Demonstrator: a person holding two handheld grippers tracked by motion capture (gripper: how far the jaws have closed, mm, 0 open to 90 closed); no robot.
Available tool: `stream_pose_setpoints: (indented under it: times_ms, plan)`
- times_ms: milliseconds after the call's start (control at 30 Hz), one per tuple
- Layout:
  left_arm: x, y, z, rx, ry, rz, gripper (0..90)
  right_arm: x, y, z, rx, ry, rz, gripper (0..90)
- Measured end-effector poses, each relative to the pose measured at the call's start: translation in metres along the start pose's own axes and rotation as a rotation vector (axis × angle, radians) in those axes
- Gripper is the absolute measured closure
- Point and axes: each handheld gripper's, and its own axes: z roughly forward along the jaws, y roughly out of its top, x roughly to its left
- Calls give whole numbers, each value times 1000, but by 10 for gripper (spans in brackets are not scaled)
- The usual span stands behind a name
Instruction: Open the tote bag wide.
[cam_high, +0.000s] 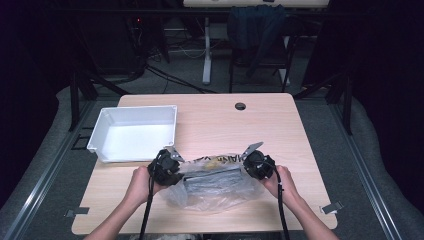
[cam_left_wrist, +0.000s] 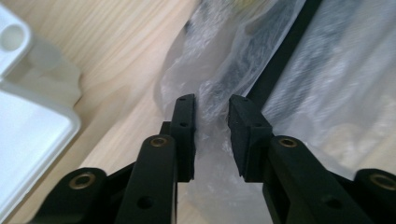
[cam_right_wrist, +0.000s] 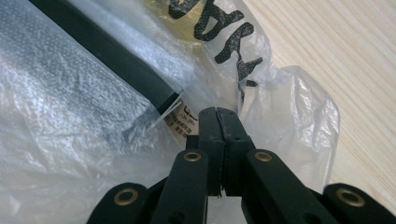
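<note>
A crumpled clear plastic bag with black lettering lies at the table's near middle. Inside it sits a long dark grey flat item wrapped in a thin foam sleeve. My left gripper is at the bag's left end. In the left gripper view its jaws stand apart, with a fold of the bag's film between them. My right gripper is at the bag's right end. In the right gripper view its jaws are pressed together on the bag's film, just beside the dark item's black edge.
A white plastic tray stands at the table's back left, close to my left gripper, and its corner appears in the left gripper view. Bare wooden tabletop stretches behind the bag. A cable hole sits near the far edge.
</note>
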Motion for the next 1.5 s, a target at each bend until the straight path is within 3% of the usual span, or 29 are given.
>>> stream_pose_setpoints:
  times_ms: [267,367,400,433,600,833,967,1133,1300,1367,1467,1500]
  plan:
    - [12,-7,12,-8,54,-13,814,1,2,7,3,-28,-4,878]
    - [16,-8,19,-10,43,-28,819,-2,0,11,21,-17,4,884]
    - [16,-9,21,-7,41,-27,819,-1,-1,13,4,-8,27,888]
    - [15,-9,24,1,40,-25,819,-3,0,13,31,-4,10,889]
    - [11,-14,35,17,30,-8,815,-3,-5,18,35,25,34,890]
    - [6,-21,38,-4,29,4,792,-1,-9,19,80,5,-33,870]
    - [5,-22,38,-11,23,2,791,-1,-11,17,95,16,-51,778]
    - [5,-23,38,-8,13,1,792,-12,-14,-7,9,71,-13,517]
    - [3,-22,38,-3,10,1,791,-15,-18,-43,-103,89,-21,449]
    - [3,-22,37,-1,5,-1,790,-10,-18,-52,-156,115,-16,443]
    - [2,-22,37,2,2,-2,790,6,-15,-51,-136,184,-81,430]
    - [2,-22,37,2,1,-2,789,13,-14,-46,-99,191,-109,434]
